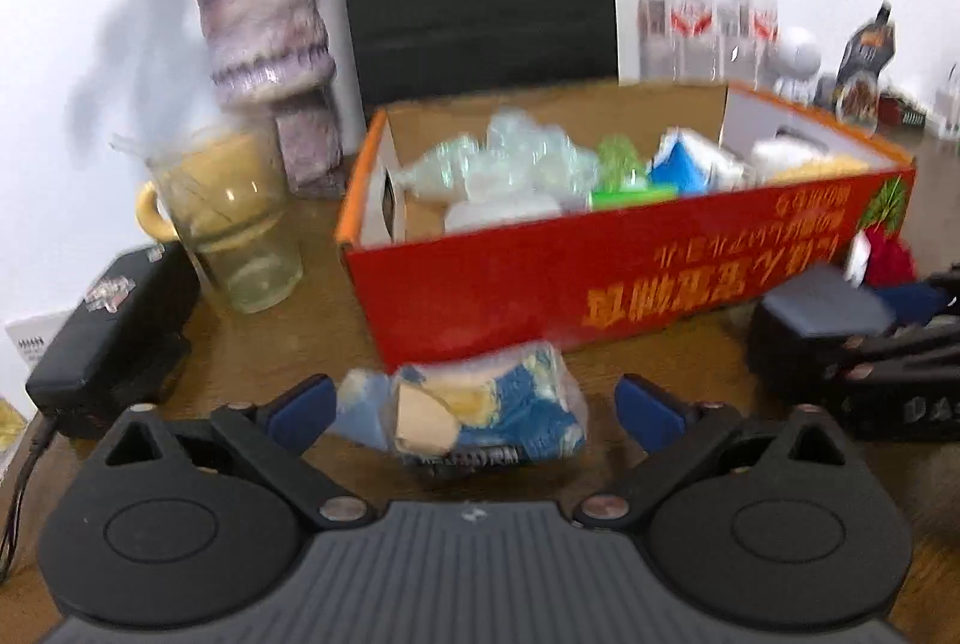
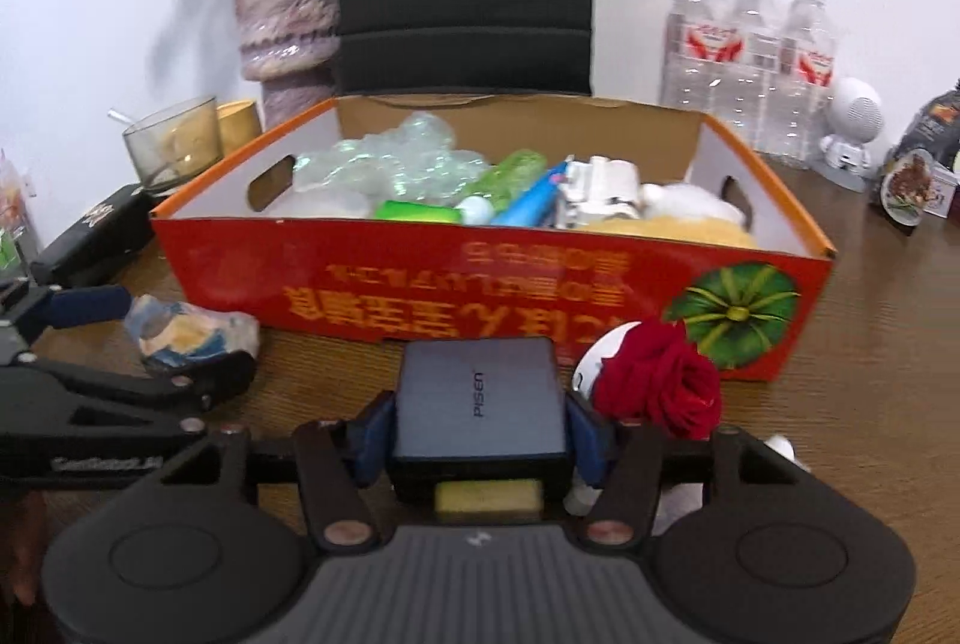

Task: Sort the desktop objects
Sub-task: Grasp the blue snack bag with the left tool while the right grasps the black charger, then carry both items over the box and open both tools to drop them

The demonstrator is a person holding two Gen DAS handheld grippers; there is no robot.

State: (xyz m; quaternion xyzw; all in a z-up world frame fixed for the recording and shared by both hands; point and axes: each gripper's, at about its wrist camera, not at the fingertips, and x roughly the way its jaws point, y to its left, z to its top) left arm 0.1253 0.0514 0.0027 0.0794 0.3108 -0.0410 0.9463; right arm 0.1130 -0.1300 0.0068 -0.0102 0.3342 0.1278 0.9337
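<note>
Blur is smearing most of the left wrist view. Left hand-held gripper point(image 1: 474, 413) is sitting low over the brown counter point(image 1: 288, 344), blue pads point(image 1: 303, 407) standing apart on either side of a crinkled blue-and-cream snack packet point(image 1: 480, 413). Packet is lying on the counter just in front of the red cardboard box point(image 1: 540, 278); a gap is showing between it and the right pad, so the jaws are released, nothing clamped. Box is holding clear plastic wrap, something green, something blue. A glass cup point(image 1: 240, 218) and a purple vase point(image 1: 270, 44) are standing to the left; a black case point(image 1: 114, 332) is lying nearer the counter edge.

Right wrist view is sharper. Right hand-held gripper point(image 2: 480, 431) is clenching a dark grey PISEN power bank point(image 2: 480, 398), both blue pads point(image 2: 375, 440) pressing its sides, close before the box's front wall. A red rose point(image 2: 660, 380) is lying just beside the power bank on its right, against something white. Water bottles point(image 2: 750, 62) are standing behind the box, a small white robot figure point(image 2: 852, 134) beside them.
</note>
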